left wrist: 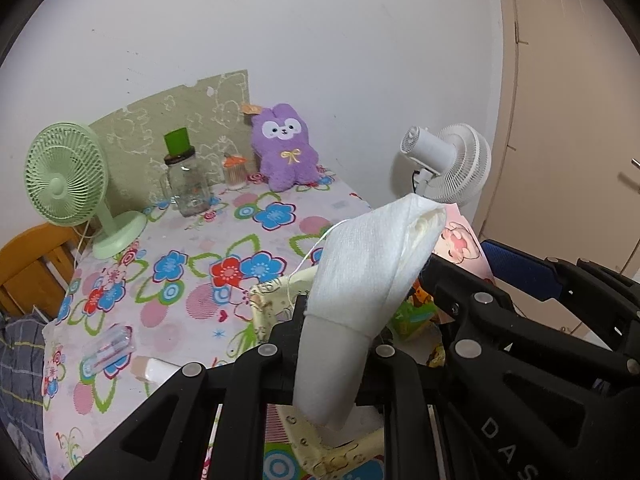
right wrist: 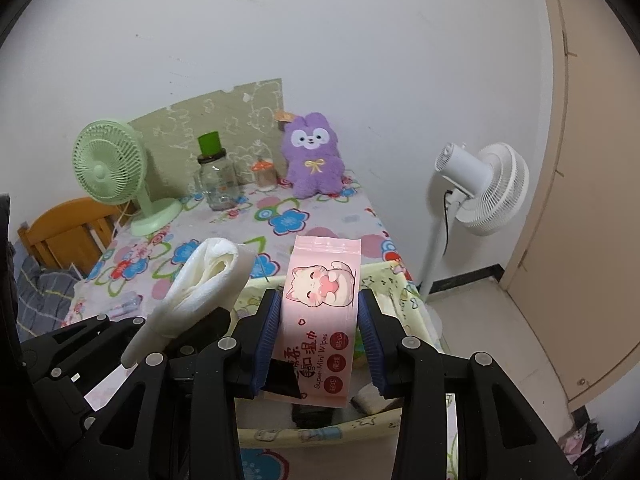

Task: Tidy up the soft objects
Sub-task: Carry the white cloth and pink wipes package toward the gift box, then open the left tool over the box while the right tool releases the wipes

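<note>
My left gripper [left wrist: 340, 320] is shut on a folded white cloth [left wrist: 372, 256] and holds it above the pale yellow fabric bin [left wrist: 264, 304]; the cloth also shows in the right wrist view [right wrist: 200, 284]. My right gripper [right wrist: 320, 320] is shut on a pink pack of wet wipes [right wrist: 320, 300] with a cartoon cat, held upright over the same bin [right wrist: 320, 432]. The pack's edge shows in the left wrist view [left wrist: 464, 240]. A purple plush toy [left wrist: 286, 148] sits against the wall at the table's far end [right wrist: 314, 156].
The floral tablecloth table [left wrist: 192, 240] carries a green desk fan [left wrist: 68, 180], a glass jar with green lid [left wrist: 186, 176], a small orange-lidded jar [left wrist: 235, 172] and a small clear packet [left wrist: 108, 346]. A white standing fan [right wrist: 480, 192] stands right of the table. A wooden chair [left wrist: 32, 264] is at left.
</note>
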